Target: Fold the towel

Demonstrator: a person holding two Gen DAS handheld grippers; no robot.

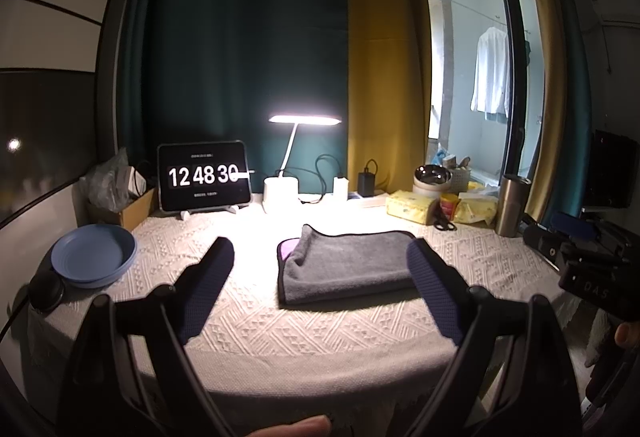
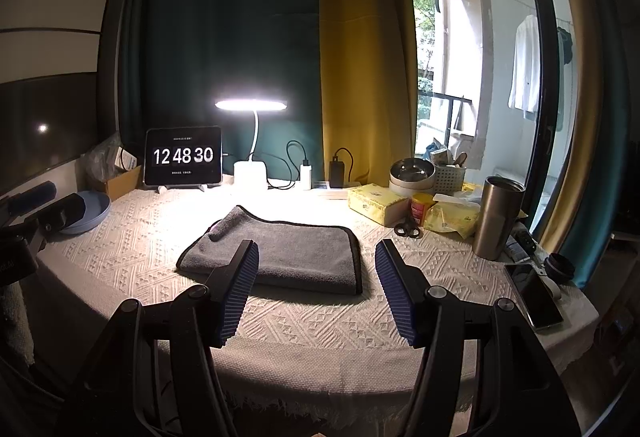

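Fingers spread wide on left gripper (image 1: 320, 269) and right gripper (image 2: 316, 273), both empty, hanging above the near table edge, touching nothing. Grey towel (image 1: 348, 265) lies mid-frame on the white tablecloth (image 1: 248, 321), already folded into a compact rectangle, upper-left corner flipped, purple underside showing. Looks nearly done; maybe that corner or one more fold remains. Blue plate (image 1: 94, 257) at left.

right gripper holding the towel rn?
No, the right gripper is open with nothing between its fingers, and the grey towel lies folded on the tablecloth beyond it.
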